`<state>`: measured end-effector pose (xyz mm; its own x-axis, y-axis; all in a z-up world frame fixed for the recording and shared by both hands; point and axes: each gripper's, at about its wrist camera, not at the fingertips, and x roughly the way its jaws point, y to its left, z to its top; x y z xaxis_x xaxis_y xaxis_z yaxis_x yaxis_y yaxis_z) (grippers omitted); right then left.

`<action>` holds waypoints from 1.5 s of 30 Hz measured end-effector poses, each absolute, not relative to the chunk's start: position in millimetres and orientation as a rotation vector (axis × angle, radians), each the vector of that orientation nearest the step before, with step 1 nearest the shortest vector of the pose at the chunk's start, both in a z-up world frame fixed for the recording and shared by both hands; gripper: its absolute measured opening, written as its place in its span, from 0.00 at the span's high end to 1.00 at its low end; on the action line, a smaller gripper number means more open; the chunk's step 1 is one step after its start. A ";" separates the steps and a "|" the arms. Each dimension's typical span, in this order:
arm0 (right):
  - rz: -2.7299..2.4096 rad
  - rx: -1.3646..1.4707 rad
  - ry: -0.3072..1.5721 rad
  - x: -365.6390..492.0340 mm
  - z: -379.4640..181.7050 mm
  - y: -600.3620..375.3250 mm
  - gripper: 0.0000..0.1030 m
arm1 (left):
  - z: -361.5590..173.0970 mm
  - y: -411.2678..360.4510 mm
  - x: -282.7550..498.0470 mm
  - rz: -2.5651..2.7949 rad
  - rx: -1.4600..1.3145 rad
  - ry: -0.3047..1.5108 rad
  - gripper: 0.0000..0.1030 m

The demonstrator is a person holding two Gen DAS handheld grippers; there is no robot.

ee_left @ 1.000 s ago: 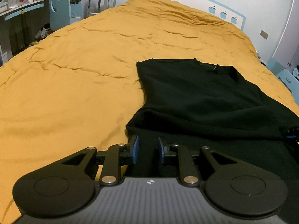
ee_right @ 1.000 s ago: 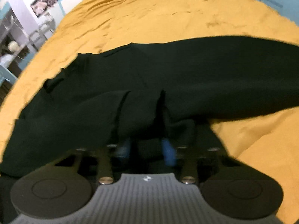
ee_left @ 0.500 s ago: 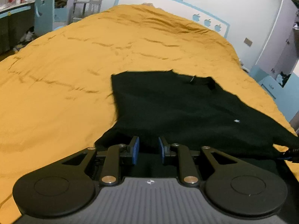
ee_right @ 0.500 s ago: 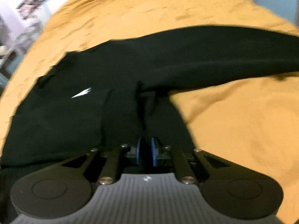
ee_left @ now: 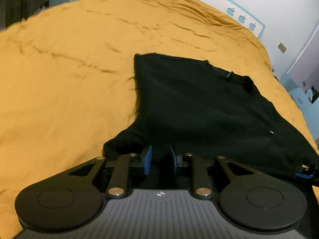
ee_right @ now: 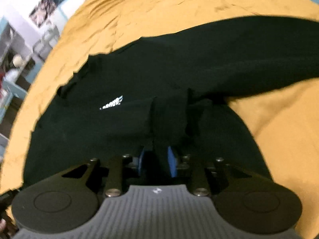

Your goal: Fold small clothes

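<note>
Left gripper (ee_left: pixel 160 160): jaws narrowly parted, just widened; black garment (ee_left: pixel 199 107) hem seen between blue pads (ee_left: pixel 148 159), pad contact not confirmed. Right gripper (ee_right: pixel 157 162): jaws likewise just opened slightly; bunched black fabric lay in gap, grip judged slackening, release probable. Both grippers were positioned at near hem, apparently so lower edge could be laid down after fold. Garment was spread flat on orange bedspread (ee_left: pixel 69 79), collar (ee_left: pixel 229 73) at far end, white logo (ee_right: pixel 111 105) facing up. No containers were seen. Headboard (ee_left: pixel 245 18) noted beyond.
</note>
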<state>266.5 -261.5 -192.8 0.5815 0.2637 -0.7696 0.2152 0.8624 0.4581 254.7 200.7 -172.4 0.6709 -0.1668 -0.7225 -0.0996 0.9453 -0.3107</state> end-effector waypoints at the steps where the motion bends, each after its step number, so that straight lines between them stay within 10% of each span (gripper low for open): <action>1: 0.030 0.568 0.944 259.0 -186.6 -269.7 0.78 | -164.2 194.2 253.3 -0.043 -0.327 0.834 0.69; 4: -0.040 0.607 0.826 227.7 -162.6 -311.3 0.54 | -135.9 163.5 247.8 -0.104 -0.318 0.783 0.59; 9: -0.316 0.765 0.643 183.2 -147.7 -430.2 0.41 | -105.5 81.2 238.5 -0.289 -0.349 0.711 0.44; 28: -0.805 0.916 0.372 194.3 -202.4 -620.3 0.40 | -180.3 -107.7 287.1 -0.532 -0.334 0.944 0.43; 30: -0.801 0.900 0.364 192.7 -205.5 -625.0 0.43 | -183.0 -108.7 284.7 -0.524 -0.338 0.942 0.43; 35: -0.801 0.907 0.362 186.3 -204.9 -630.4 0.88 | -172.5 -103.6 278.0 -0.535 -0.335 0.920 0.43; 45: -0.589 0.832 0.313 201.7 -122.9 -570.6 0.93 | -140.8 -54.4 257.4 -0.537 -0.338 0.834 0.43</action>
<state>201.7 -570.6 -122.9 0.7976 -0.3657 -0.4797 0.6022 0.5278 0.5990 257.4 -54.4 -140.8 0.5520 -0.5723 -0.6064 0.3151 0.8165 -0.4838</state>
